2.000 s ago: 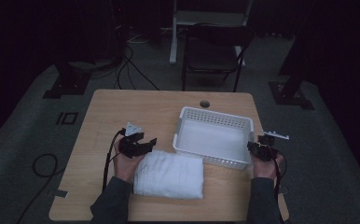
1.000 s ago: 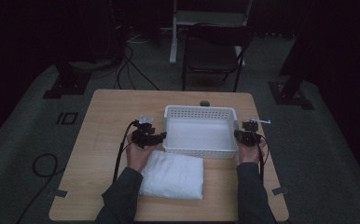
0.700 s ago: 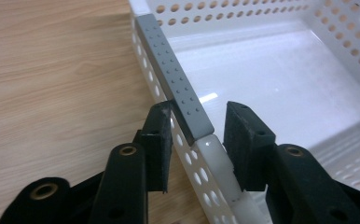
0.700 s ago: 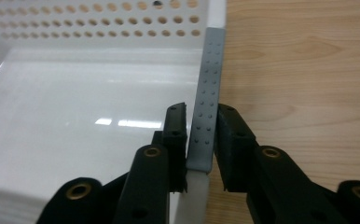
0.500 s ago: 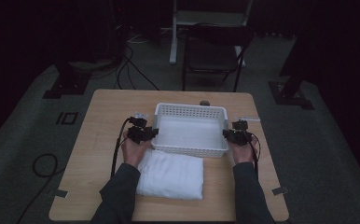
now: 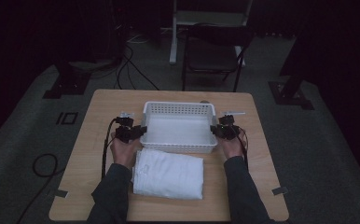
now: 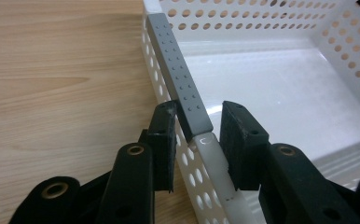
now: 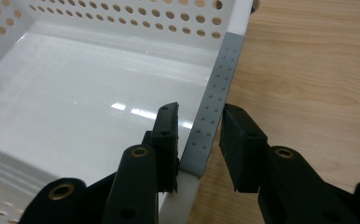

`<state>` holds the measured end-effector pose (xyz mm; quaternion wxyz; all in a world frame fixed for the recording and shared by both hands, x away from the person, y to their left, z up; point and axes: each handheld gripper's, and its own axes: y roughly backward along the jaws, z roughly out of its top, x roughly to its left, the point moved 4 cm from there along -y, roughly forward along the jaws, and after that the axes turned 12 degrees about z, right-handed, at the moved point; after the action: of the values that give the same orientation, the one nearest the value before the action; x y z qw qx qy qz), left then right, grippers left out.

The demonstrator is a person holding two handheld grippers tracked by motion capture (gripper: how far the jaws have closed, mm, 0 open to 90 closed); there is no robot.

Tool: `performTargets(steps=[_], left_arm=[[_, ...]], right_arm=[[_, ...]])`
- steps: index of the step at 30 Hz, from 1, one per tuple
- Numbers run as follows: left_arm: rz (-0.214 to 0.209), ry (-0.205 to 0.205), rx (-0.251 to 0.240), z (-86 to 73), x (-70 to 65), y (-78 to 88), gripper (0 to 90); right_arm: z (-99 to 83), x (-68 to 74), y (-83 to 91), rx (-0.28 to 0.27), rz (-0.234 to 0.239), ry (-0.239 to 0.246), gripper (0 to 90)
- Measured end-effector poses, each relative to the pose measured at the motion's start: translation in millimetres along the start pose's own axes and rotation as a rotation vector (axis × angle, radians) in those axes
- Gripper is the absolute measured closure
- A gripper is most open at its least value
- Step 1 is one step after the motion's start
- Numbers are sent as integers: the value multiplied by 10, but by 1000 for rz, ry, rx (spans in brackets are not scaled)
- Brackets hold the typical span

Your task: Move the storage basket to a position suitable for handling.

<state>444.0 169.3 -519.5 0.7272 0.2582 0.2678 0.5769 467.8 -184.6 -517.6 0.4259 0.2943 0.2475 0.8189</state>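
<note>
basket (image 7: 280, 84) cut off by both tool views' edges

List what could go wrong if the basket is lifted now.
The right gripper jaws have just been opening and stand clear of the basket rim while the left gripper grips: a lift could tip it. The folded towel lies right beside the near wall; dragging nearer might rumple it.

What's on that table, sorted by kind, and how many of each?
Baskets: 1, white
Folded cloths: 1, white
Claws: 2, black: left claw, right claw
Total: 4
</note>
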Motion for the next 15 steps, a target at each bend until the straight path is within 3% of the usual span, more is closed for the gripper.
performTargets(steps=[11, 15], left_arm=[[75, -29, -8, -31, 81, 72, 659], [70, -19, -10, -28, 109, 65, 660]], right_arm=[[84, 88, -120, 15, 22, 23, 678], [101, 105, -159, 13, 28, 30, 672]])
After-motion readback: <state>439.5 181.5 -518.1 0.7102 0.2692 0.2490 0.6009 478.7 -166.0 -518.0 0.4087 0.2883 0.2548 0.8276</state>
